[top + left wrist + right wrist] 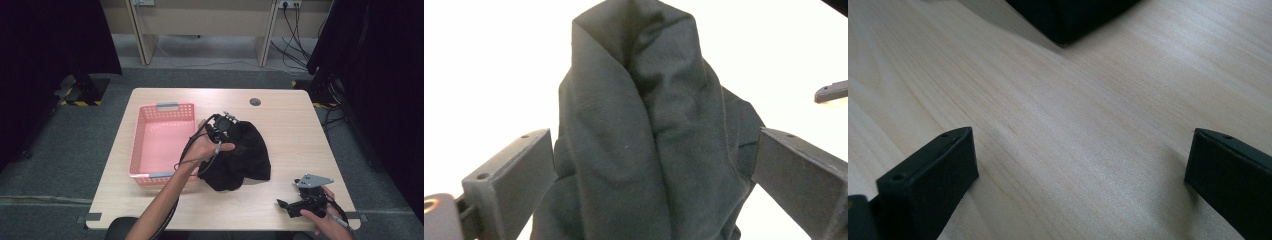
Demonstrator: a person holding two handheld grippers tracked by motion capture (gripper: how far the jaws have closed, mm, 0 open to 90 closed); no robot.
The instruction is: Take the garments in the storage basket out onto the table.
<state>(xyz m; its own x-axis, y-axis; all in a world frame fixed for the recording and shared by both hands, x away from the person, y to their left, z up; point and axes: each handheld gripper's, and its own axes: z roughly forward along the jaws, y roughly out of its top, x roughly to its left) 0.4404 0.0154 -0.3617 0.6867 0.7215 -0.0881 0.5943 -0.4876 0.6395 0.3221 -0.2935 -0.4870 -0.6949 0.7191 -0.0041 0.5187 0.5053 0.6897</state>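
Left gripper (223, 131) over black cloth (242, 157), jaws wide.

Crumpled in a heap at the middle of the table (290, 130), just right of the pink basket (162, 142) (a raised fold between the 2 spread jaws, not pinched). At the near right edge, right gripper (283, 206), jaws wide, nothing held.

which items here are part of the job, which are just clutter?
In play:
- black cloth
- left gripper, jaws open around a raised fold
- pink basket, beside the cloth, probably its destination

Idle:
- right gripper, open over bare table
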